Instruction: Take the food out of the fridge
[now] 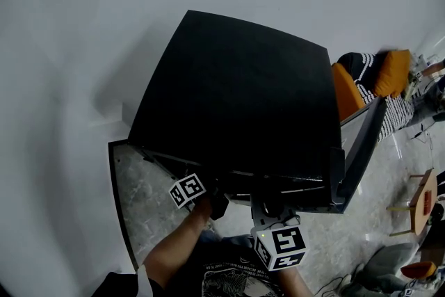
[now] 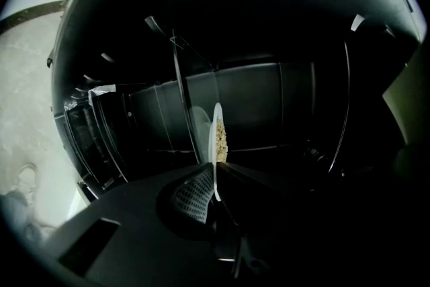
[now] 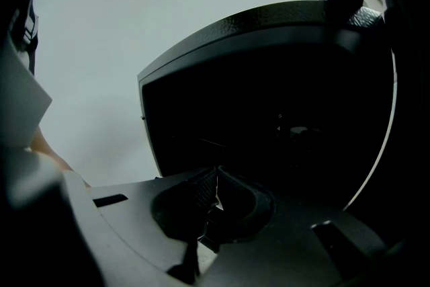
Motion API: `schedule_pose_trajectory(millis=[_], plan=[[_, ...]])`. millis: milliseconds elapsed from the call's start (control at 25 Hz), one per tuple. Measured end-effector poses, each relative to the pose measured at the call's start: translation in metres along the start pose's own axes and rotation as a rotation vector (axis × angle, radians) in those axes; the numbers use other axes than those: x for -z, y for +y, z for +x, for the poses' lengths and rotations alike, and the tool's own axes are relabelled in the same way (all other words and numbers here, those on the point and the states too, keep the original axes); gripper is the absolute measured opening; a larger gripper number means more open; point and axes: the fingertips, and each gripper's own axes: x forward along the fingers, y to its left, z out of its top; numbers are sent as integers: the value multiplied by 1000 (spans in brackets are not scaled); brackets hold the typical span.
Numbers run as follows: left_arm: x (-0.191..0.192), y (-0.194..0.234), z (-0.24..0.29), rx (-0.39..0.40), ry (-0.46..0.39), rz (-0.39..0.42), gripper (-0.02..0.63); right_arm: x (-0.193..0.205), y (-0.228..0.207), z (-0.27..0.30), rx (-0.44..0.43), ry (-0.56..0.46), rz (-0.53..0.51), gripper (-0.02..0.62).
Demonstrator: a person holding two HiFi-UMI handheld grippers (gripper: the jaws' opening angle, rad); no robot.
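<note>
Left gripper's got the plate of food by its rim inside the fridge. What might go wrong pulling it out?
1. The left gripper pinches only the thin rim of the plate, so it may sag or slip and the loose food could spill.
2. A clear panel runs close beside the plate; its edge might catch there on the way out.
</note>
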Motion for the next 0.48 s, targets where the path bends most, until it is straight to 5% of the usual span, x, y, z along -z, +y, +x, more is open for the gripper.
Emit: schedule_pose_trajectory(millis=[480], plan=[[6,-5,-24,60,-31,-11,18,13,6,-16,-15,0,18,23]])
